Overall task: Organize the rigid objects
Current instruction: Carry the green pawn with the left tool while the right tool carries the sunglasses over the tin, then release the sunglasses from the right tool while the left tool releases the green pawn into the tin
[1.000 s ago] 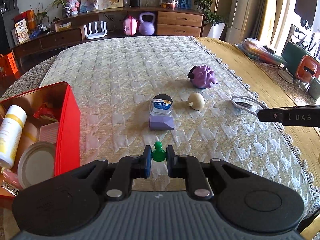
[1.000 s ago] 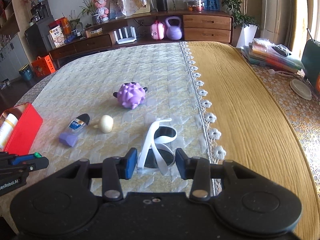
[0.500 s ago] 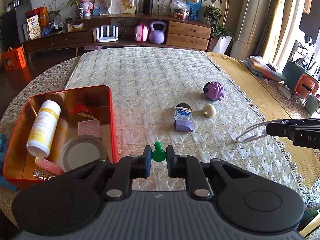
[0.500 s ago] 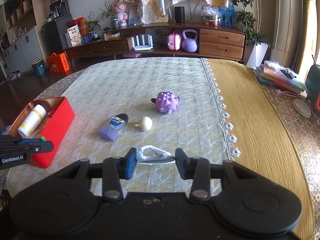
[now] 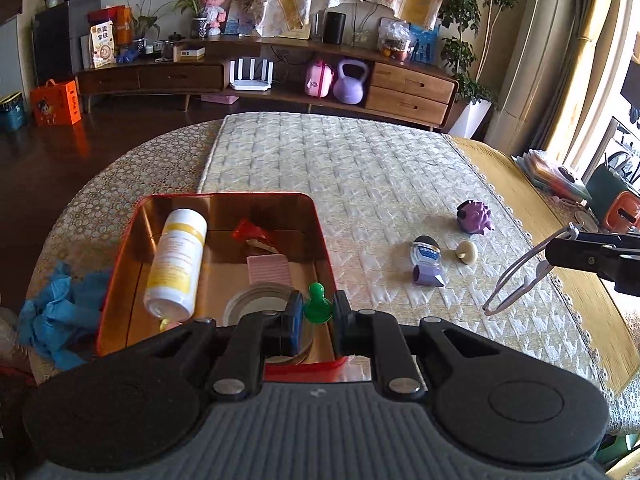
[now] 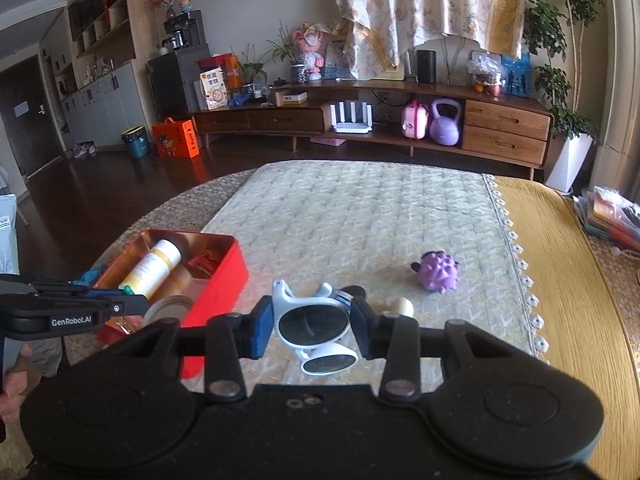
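The green pawn (image 5: 317, 304) is sitting clamped between the fingers of the left gripper (image 5: 316, 316), and it is now hanging over the near right corner of the red tin (image 5: 320, 232), just above the round lid (image 5: 256, 304) lying inside. A second ago that same pawn was being held over bare quilted cloth with the tin off to the left edge of the view; since then the left hand has been swinging across and rising, so the tin is now filling the middle of its view. To my eye this means the carry is nearly over and only the release is left.

The white sunglasses (image 6: 316, 328) are gripped across one lens by the fingers of the right gripper (image 6: 312, 328), lifted clear of the desk (image 6: 360, 216); a second ago they were lying on the cloth beside the lace edge. They are travelling toward the tin too, though they are well short of it.

Inside the tin a white bottle (image 5: 176, 260), a red wrapper and a pink pad are already lying. Out on the cloth, the purple spiky toy (image 5: 474, 218), the small cream top (image 5: 467, 252) and the purple-capped tube (image 5: 427, 260) are waiting untouched, so the sorting is looking roughly half done.
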Tool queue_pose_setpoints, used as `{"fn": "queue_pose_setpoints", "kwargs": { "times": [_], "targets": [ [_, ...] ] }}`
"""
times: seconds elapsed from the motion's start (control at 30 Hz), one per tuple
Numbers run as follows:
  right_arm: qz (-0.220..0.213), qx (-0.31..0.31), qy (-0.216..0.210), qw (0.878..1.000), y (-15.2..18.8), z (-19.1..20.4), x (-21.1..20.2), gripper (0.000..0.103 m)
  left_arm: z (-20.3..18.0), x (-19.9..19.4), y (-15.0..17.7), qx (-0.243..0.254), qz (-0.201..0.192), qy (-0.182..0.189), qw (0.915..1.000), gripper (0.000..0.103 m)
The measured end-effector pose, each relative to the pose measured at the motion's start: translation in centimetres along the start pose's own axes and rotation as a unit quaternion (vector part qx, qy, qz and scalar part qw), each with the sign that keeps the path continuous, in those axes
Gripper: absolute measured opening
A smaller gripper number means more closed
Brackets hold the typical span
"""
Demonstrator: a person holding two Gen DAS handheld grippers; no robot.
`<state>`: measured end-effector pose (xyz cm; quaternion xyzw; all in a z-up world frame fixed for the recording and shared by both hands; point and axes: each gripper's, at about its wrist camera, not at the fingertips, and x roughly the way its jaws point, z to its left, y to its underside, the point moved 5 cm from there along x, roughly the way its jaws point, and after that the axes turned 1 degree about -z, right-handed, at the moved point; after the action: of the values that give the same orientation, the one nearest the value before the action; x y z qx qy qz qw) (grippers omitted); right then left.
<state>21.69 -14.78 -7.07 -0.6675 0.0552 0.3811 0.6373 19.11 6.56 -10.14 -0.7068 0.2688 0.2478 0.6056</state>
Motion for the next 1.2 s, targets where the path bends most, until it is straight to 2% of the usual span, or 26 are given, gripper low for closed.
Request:
{"fn": "queue_pose_setpoints", "kwargs": {
  "times": [0.3, 0.5, 0.83, 0.97, 1.2],
  "targets": [
    [-0.017, -0.035, -0.058, 0.998, -3.8, 6.1, 2.6, 0.041, 3.9, -0.5, -0.1, -0.014, 0.002, -0.021, 0.9997, 0.015],
    [-0.013, -0.055, -0.084, 0.995, -5.4, 9.2, 5.4, 0.041, 5.6, 0.3, 0.3, -0.033, 0.014, -0.026, 0.999, 0.015],
    [0.007, -0.058, -0.107, 0.993, -5.0, 12.1, 10.6, 0.041, 7.4, 1.9, 0.9, -0.041, 0.027, -0.034, 0.9982, 0.015],
    [0.013, -0.041, -0.116, 0.992, -5.0, 12.7, 12.6, 0.041, 8.0, 2.5, 1.2, -0.04, 0.031, -0.039, 0.9979, 0.015],
    [0.013, -0.036, -0.125, 0.991, -4.2, 13.5, 14.7, 0.041, 8.5, 3.4, 1.6, -0.04, 0.043, -0.041, 0.9974, 0.015]
  ]
}}
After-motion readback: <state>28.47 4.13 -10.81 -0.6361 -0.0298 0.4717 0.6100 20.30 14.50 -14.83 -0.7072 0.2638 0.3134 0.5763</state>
